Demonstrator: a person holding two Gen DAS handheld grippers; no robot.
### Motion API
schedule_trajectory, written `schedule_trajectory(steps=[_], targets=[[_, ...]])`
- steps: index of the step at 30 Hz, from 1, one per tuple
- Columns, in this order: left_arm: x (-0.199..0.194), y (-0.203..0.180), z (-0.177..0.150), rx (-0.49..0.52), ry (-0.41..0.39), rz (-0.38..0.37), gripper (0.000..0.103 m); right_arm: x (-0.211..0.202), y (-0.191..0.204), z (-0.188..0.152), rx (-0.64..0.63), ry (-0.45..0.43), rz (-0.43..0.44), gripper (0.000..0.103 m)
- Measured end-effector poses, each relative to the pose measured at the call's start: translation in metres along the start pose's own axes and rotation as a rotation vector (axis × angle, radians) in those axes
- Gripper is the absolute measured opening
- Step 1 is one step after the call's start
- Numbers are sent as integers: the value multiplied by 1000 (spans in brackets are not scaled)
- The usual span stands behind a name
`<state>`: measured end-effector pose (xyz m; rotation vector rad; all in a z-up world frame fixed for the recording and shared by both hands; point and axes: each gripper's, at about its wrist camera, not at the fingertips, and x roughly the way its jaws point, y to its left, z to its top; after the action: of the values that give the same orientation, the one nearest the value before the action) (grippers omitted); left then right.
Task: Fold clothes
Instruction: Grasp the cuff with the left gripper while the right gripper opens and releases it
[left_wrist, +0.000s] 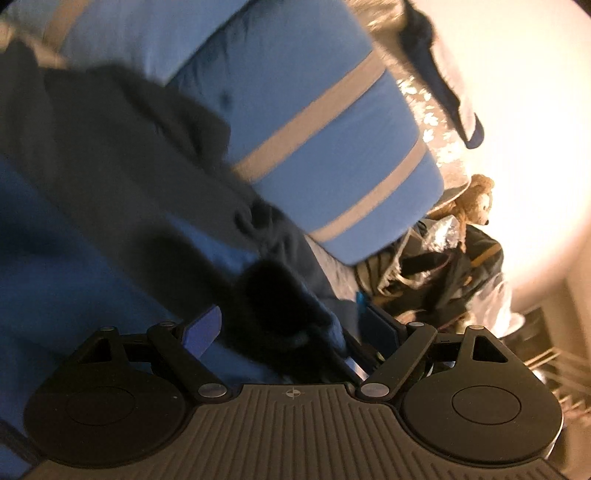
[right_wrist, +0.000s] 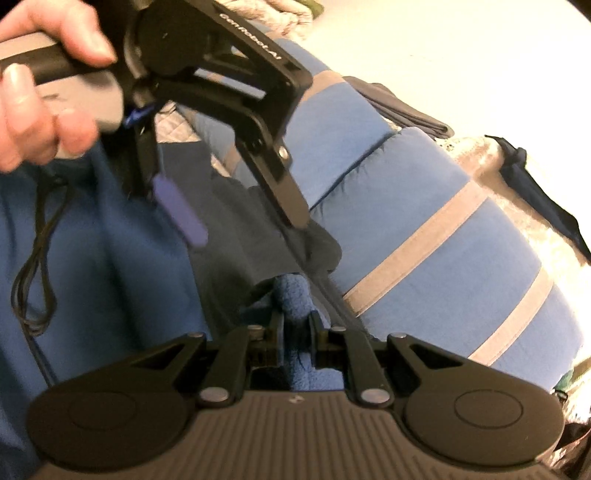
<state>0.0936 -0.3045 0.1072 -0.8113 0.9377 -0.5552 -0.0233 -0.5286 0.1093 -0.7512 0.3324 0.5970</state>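
Observation:
A dark grey garment (left_wrist: 122, 155) lies across blue fleece fabric (left_wrist: 55, 266), beside a rolled blue quilt with grey stripes (left_wrist: 314, 122). A dark bunch of that garment (left_wrist: 273, 306) sits between the spread fingers of my left gripper (left_wrist: 290, 328), which is open. In the right wrist view a hand (right_wrist: 37, 92) holds the left gripper (right_wrist: 247, 229) over the dark garment (right_wrist: 258, 243). My right gripper (right_wrist: 297, 328) is shut on a fold of the blue fleece (right_wrist: 291, 295), at the edge of the dark garment. Both views are blurred.
The striped quilt (right_wrist: 424, 240) fills the right side. A teddy bear (left_wrist: 476, 199) sits on a pile of dark clothes (left_wrist: 443, 273) past the quilt's end. A black cord (right_wrist: 33, 266) hangs from the hand over the blue fabric. Dark cloth (right_wrist: 535, 192) drapes over pale bedding behind.

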Motion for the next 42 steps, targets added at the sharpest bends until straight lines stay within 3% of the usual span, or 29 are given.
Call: schedule_trajectory(steps=[6, 10, 17, 19, 24, 26, 28, 30, 31, 32, 33, 36, 38, 42], targets=[[30, 10, -7, -224, 101, -104, 85, -2, 0, 0, 51, -13, -8, 14], [49, 20, -9, -313, 103, -144, 85, -9, 5, -2, 71, -49, -5, 14], [51, 20, -4, -320, 53, -130, 82, -26, 31, -9, -84, -107, -25, 13], [47, 18, -3, -311, 35, -120, 76, -28, 35, -12, -103, -114, -17, 13], [44, 13, -2, -240, 50, -47, 48, -32, 37, -14, -127, -133, -14, 13], [43, 12, -1, -223, 56, -34, 43, -33, 35, -15, -129, -136, -12, 12], [43, 12, 0, -212, 61, -23, 34, -34, 35, -16, -144, -140, -15, 12], [42, 11, 2, -195, 59, -18, 19, -34, 34, -18, -142, -141, -13, 12], [40, 10, 2, -184, 55, -20, 16, -35, 33, -19, -136, -143, -15, 13], [39, 8, 2, -173, 51, -23, 16, -36, 32, -19, -131, -145, -18, 17], [37, 6, 2, -162, 46, -29, 15, -36, 31, -20, -125, -146, -20, 31], [31, -4, 3, -122, 29, -44, 15, -38, 24, -21, -86, -144, -54, 48], [27, -12, 5, -100, 18, -54, 14, -40, 19, -25, -57, -136, -81, 71], [17, -25, 9, -75, -9, -79, 14, -35, 4, -41, 4, -92, -122, 75]])
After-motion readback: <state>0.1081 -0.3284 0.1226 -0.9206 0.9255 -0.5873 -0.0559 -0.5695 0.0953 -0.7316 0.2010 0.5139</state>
